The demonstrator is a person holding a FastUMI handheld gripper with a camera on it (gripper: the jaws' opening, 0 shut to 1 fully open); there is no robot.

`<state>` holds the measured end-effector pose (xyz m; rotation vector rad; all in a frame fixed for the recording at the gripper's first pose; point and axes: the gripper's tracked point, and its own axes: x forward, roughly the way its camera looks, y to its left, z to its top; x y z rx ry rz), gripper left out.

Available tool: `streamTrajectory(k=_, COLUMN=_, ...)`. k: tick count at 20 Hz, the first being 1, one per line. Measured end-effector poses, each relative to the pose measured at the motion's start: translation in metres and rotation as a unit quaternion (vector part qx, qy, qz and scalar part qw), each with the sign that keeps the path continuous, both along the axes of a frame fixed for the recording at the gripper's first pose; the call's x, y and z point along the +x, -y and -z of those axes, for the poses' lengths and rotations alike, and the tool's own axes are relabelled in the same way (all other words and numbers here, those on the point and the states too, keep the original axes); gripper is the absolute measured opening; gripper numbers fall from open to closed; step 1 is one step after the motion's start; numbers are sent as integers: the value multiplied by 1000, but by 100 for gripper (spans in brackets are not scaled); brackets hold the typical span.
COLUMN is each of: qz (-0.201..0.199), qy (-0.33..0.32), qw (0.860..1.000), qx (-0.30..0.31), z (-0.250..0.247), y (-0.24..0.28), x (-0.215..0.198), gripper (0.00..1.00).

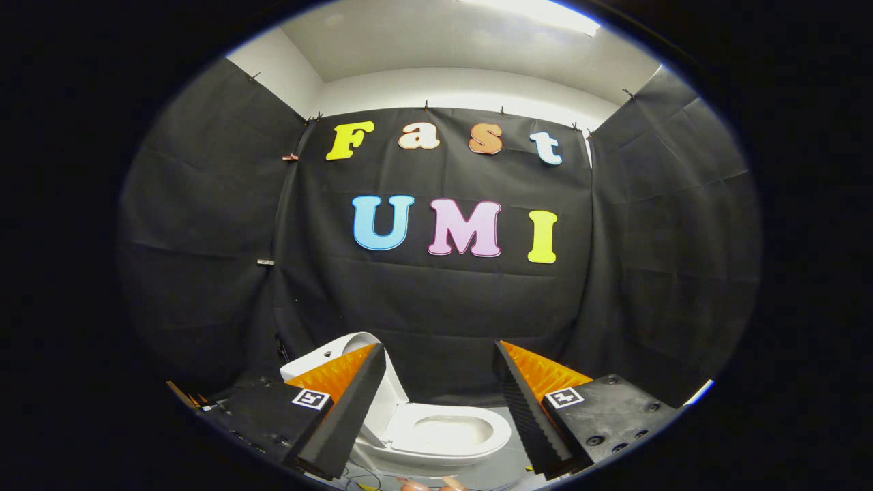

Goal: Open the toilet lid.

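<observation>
Between spread fingers, gripper (436, 409) empty: toilet (436, 433), lid (382, 402) apparently up already (partly hidden). Risk: careless bump drops it shut.

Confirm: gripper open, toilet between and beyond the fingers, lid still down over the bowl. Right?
Not quite. The lid is up, not down: the gripper view shows it raised against the tank, and the bowl lies open. The rest holds: the gripper is open, touching nothing, and the toilet sits between and beyond its fingers.
</observation>
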<state>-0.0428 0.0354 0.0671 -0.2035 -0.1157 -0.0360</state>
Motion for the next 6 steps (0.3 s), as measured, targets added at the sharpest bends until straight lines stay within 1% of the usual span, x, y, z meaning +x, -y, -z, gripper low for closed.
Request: streamTrajectory(k=6, qz=1, qy=-1, qw=1000, qx=-1, z=1, y=1, x=0, gripper=98)
